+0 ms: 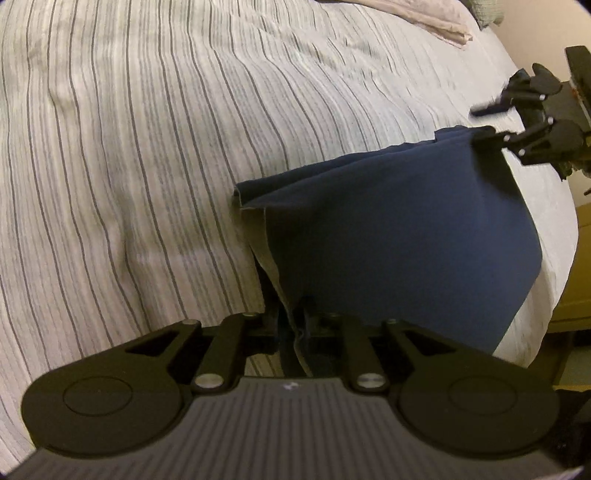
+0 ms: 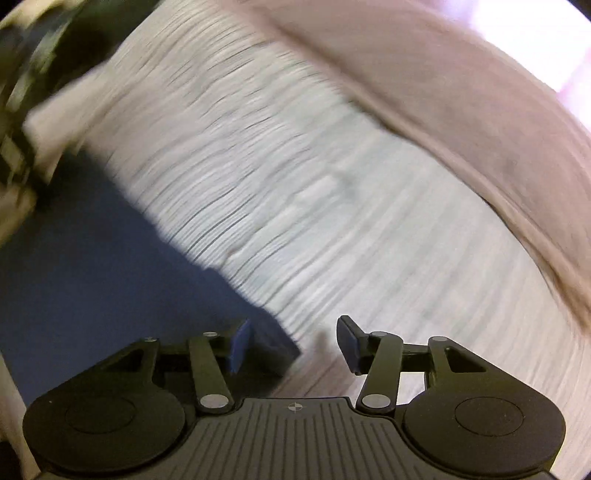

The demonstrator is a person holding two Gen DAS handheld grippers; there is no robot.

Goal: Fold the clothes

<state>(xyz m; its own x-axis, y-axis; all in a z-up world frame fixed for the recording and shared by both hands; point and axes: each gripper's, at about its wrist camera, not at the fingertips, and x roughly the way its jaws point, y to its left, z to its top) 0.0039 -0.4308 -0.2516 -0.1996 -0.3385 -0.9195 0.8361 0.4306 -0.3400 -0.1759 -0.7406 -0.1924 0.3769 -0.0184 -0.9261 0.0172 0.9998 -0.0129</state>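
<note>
A dark blue garment (image 1: 399, 236) lies partly lifted on the striped bed sheet (image 1: 129, 147). My left gripper (image 1: 293, 325) is shut on its near edge, and the cloth runs up between the jaws. My right gripper (image 1: 484, 122) is at the garment's far corner in the left wrist view, with its fingers apart and one finger touching the cloth. In the right wrist view my right gripper (image 2: 295, 349) is open, and the corner of the blue garment (image 2: 110, 277) lies by the left finger (image 2: 240, 345). That view is blurred.
A folded beige cloth (image 1: 417, 18) lies at the far side of the bed and also shows in the right wrist view (image 2: 461, 110). The bed's right edge (image 1: 546, 258) drops off beside a wooden piece of furniture (image 1: 580, 277).
</note>
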